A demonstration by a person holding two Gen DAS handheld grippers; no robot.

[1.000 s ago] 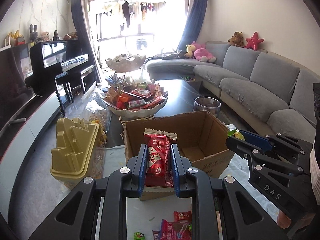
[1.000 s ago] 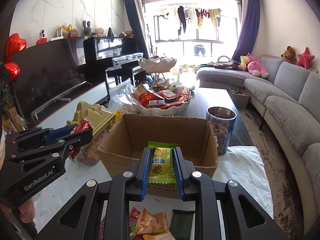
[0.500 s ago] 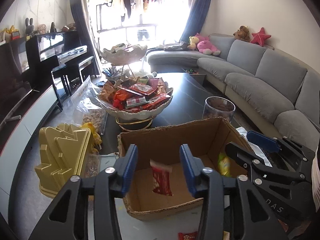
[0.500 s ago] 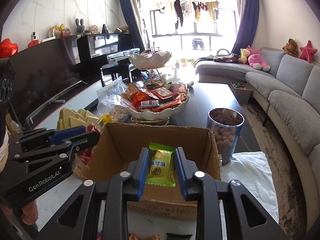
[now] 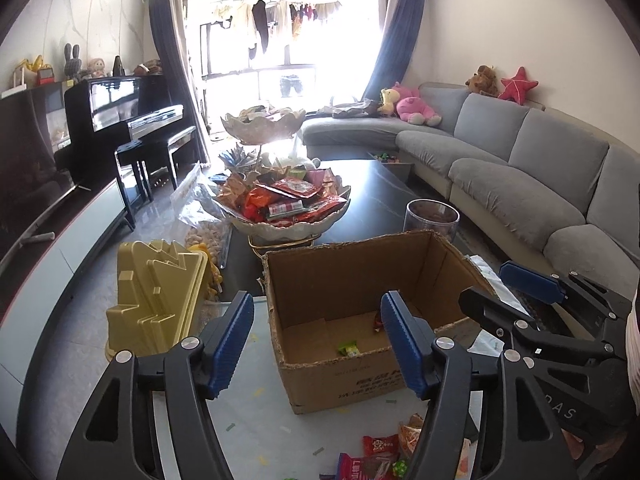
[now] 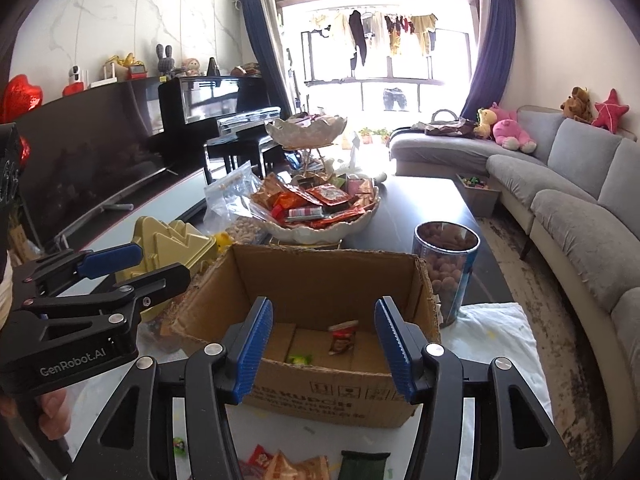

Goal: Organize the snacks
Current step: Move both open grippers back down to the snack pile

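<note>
An open cardboard box [image 5: 352, 264] [image 6: 320, 272] stands on the white table. On its floor lie a green snack packet [image 5: 349, 349] [image 6: 300, 359] and a red snack packet [image 6: 343, 337] [image 5: 378, 322]. My left gripper [image 5: 320, 336] is open and empty just in front of the box. My right gripper [image 6: 324, 344] is open and empty above the box's near wall. Several loose snack packets [image 5: 380, 456] [image 6: 288, 464] lie on the table below both grippers.
A white tiered bowl of snacks [image 5: 284, 204] [image 6: 320, 208] stands behind the box. A yellow plastic container [image 5: 156, 300] [image 6: 172, 240] is at the left. A clear jar of nuts [image 6: 446, 272] [image 5: 430, 220] stands to the right of the box. A grey sofa [image 5: 540, 176] runs along the right.
Both grippers opened. The red packet dropped from the left gripper and the green packet from the right gripper into the box. Both grippers pulled back slightly.
</note>
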